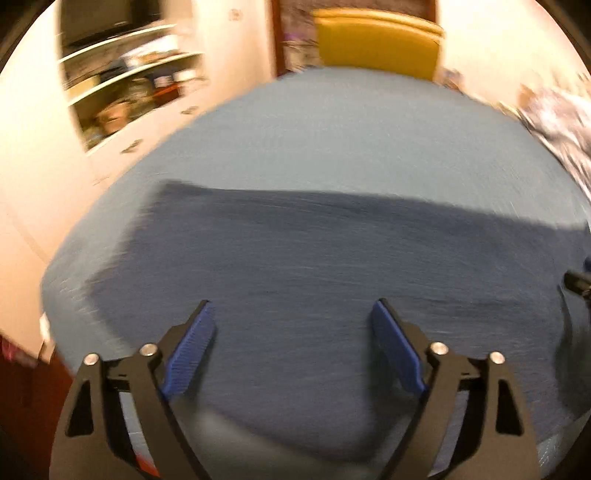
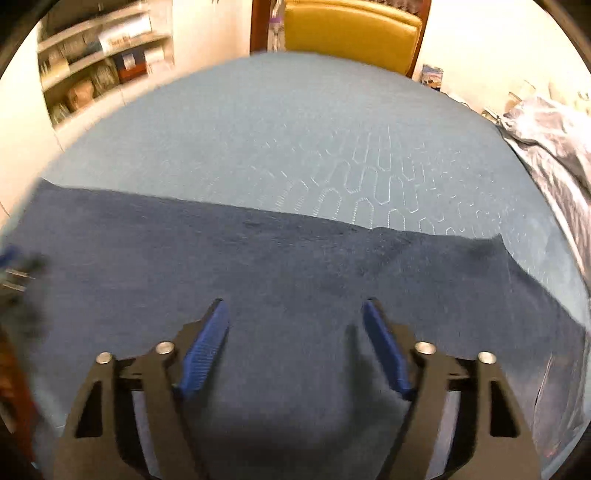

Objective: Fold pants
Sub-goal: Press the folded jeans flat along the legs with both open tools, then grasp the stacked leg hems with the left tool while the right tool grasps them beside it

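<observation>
One pair of dark blue pants (image 2: 280,288) is laid flat across the light blue bedcover (image 2: 280,122). Left gripper (image 1: 293,321) and right gripper (image 2: 295,317): jaws apart, nothing clamped. One yellow chair (image 2: 351,33) beyond. Quilted stitching seen only in right view; left is motion-blurred, probably same fabric.

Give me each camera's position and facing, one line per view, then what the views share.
Left wrist: on the left tool, tilted down at the dark blue pants; its own open blue fingers show, nothing gripped.
Right wrist: on the right tool, same downward tilt; fingers apart over the pants.
Shared: pants, light blue bedcover, yellow chair, shelves.
</observation>
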{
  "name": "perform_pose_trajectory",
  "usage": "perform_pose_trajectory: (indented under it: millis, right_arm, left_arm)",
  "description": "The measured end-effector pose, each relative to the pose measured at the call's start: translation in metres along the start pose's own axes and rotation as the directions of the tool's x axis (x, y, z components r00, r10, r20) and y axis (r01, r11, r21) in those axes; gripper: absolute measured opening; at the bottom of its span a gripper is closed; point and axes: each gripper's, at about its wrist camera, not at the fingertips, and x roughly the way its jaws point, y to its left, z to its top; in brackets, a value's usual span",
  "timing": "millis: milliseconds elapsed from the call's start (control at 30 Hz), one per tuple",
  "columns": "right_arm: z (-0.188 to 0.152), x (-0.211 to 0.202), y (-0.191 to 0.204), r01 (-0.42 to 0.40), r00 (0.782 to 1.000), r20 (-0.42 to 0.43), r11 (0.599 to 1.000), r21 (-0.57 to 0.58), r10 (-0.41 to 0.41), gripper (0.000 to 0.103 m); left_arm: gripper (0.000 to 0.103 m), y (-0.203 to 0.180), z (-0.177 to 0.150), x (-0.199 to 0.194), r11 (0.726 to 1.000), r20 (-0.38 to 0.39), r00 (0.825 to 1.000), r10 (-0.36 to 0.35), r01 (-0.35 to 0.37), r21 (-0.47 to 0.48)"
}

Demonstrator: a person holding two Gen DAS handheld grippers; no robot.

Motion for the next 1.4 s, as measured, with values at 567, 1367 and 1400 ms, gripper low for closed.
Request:
perform_pose_trajectory:
  millis: [567,1367,1400]
  right_arm:
    - [0.018,0.043,-0.016,0.017,0.999,-0.045,0.997,0.072,-0.013,0.085]
    - [0.052,-0.002,0.055,-0.219,0.976,0.007,0.975,0.016,0.219,0.048]
    - [0.060,0.002,0.072,-0.255,0.967,-0.009,0.967,0.004,0.255,0.044]
  left_arm:
    - [0.043,0.198,-0.076,0.020,0.475,0.224,0.830,-0.510,0.489,-0.732]
    - [0.036,0.226,-0.065,0.052,0.226,0.339,0.744,-0.576,0.544,-0.808]
    - [0.033,0.226,-0.066,0.052,0.233,0.334,0.747,-0.575,0.541,-0.808]
